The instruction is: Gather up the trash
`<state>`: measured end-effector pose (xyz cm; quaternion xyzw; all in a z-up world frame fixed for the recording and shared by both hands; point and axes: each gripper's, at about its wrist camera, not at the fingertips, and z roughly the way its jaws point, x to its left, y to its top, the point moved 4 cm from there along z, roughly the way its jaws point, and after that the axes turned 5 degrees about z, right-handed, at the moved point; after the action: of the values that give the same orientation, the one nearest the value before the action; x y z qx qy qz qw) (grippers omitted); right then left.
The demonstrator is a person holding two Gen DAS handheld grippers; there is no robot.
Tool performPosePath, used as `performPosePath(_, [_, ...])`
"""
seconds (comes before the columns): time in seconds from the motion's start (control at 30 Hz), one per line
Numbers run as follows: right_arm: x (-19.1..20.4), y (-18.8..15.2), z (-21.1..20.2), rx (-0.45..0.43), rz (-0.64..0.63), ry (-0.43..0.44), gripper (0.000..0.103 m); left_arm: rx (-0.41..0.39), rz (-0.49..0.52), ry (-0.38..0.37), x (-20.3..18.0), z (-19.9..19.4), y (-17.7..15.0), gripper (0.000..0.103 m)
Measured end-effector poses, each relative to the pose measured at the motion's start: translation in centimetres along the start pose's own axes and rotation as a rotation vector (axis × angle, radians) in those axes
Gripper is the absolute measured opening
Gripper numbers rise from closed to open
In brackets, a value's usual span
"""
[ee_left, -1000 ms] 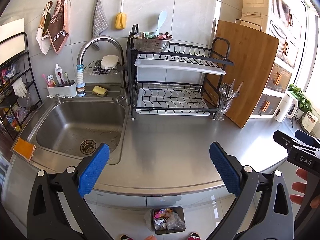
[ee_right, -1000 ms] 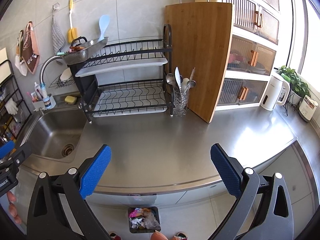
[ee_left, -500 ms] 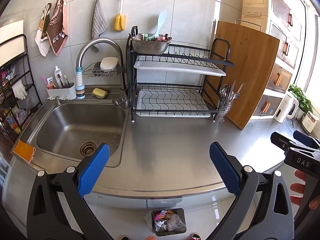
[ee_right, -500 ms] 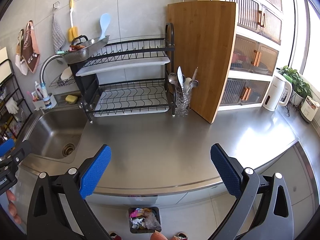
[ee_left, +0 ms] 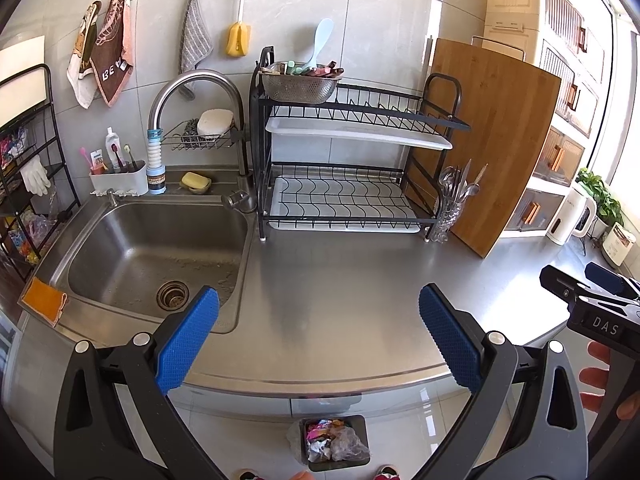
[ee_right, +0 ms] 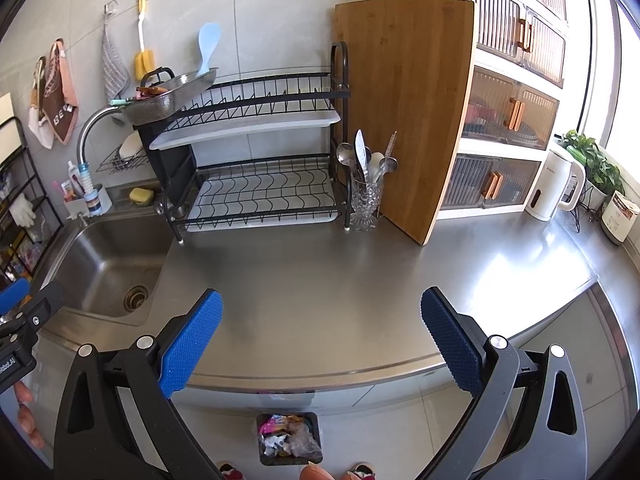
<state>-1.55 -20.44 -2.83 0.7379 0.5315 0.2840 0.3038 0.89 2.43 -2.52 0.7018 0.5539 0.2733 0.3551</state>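
A: Left wrist view, entry: left tongs [ee_left: 318, 328] stood spread wide over the steel desk [ee_left: 340, 280], nothing between the blue pads [ee_left: 188, 340]. Landmark taken as the sink [ee_left: 152, 248].

B: And the trash?

A: Trash bin [ee_left: 334, 442] sat on the floor, below the desk edge and to the right of the sink, filled with crumpled wrappers and a clear plastic bag. Shoe tips showed just beside it at the frame bottom.

B: Right wrist view?

A: Right tongs [ee_right: 320, 332] were likewise fully apart and held nothing. Same bin [ee_right: 290, 438] appeared on the floor under the desk front, right of the sink [ee_right: 108, 268].

B: Other items logged?

A: Two-tier dish rack [ee_right: 256, 160] stood immediately right of the sink, a metal colander [ee_right: 172, 92] on its top tier. A glass of cutlery [ee_right: 366, 196] and an upright wooden cutting board [ee_right: 408, 112] stood farther right of the sink, beyond the rack. An orange cloth [ee_left: 44, 300] hung over the sink's near-left corner.

B: Hands?

A: Fingers [ee_left: 600, 380] gripped the other handle, far right of the sink.
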Motion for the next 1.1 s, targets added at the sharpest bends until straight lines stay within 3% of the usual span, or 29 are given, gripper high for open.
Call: performPosePath(1.1, [0.04,0.13,0.56,0.009,0.007,0.014,0.100,0.008,-0.008,0.005,-0.27,0.31,0.00,0.095])
